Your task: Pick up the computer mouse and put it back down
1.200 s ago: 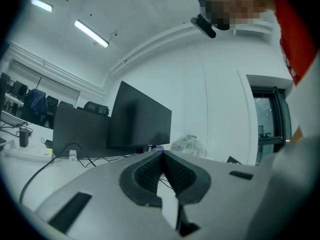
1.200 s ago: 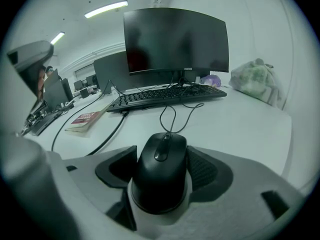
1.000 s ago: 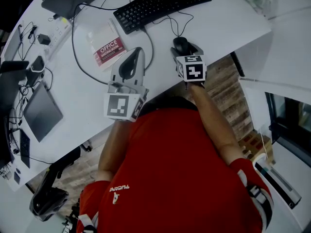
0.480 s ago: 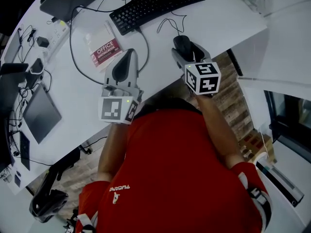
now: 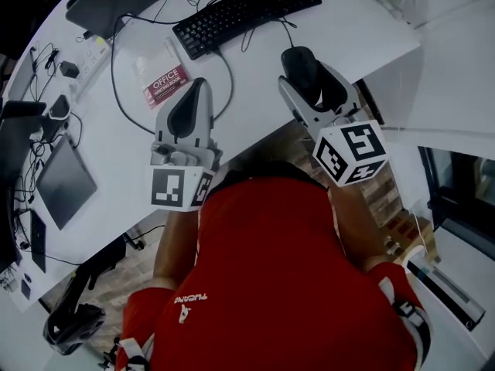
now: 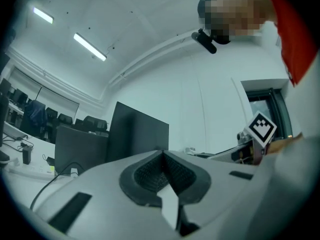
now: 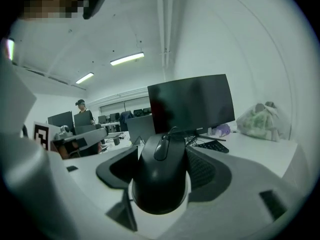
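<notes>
I fear the thin black cable (image 5: pixel 291 33) at eleven o'clock tugging the black plastic computer mouse (image 7: pixel 161 181) from the clamping jaws of my right gripper (image 5: pixel 308 72) (left gripper (image 6: pixel 162 158) pinched closed, empty).

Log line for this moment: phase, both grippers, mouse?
phase: mouse held aloft | right gripper: shut on mouse | left gripper: shut, empty | mouse: clear of desk

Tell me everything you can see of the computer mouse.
The computer mouse is black, smooth and matt, plastic by its look, with a domed back and a scroll wheel near its front. It sits level between the jaws of the right gripper, which press on its sides, wheel end pointing away from the person. A thin black cable leaves its front. It is held up off the white desk.
</notes>
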A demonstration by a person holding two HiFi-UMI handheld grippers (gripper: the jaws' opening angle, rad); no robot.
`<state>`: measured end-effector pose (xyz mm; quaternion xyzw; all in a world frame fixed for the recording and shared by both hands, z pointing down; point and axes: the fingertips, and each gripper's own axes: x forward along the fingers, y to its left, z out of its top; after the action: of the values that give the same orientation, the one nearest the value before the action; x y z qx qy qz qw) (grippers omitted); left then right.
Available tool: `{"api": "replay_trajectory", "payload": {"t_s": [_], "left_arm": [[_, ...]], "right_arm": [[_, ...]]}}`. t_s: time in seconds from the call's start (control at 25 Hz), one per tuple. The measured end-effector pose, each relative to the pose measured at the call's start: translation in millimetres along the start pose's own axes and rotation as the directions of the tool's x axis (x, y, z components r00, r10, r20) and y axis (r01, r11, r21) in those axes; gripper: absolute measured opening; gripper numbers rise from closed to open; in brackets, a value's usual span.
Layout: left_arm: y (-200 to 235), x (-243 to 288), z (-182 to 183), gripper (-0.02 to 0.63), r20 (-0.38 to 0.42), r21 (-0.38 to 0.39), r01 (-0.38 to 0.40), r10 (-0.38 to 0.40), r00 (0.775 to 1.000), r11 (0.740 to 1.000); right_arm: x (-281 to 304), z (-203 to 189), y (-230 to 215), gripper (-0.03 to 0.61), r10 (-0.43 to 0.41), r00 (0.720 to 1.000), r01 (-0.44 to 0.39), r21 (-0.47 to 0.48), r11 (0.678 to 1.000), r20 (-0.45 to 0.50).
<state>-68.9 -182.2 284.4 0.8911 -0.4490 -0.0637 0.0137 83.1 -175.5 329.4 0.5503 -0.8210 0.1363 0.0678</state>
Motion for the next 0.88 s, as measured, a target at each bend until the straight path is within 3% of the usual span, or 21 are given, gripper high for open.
{"api": "replay_trajectory", "payload": {"t_s": [0.52,0.88], "left_arm": [[-7.6,-16.6,34.5,0.009,0.045,0.031,-0.013,0.011,0.999,0.999],[-6.1,-20.8,34.9,0.009,0.041,0.049,-0.035,0.033,0.999,0.998]], "right_arm": [[-49.8,66.5,23.6,0.299,0.059,0.988,-0.054,-0.036,0.998,0.140],[-44.5,59.0,22.3,0.299,0.072,0.990,-0.066,-0.052,0.997,0.124]]}}
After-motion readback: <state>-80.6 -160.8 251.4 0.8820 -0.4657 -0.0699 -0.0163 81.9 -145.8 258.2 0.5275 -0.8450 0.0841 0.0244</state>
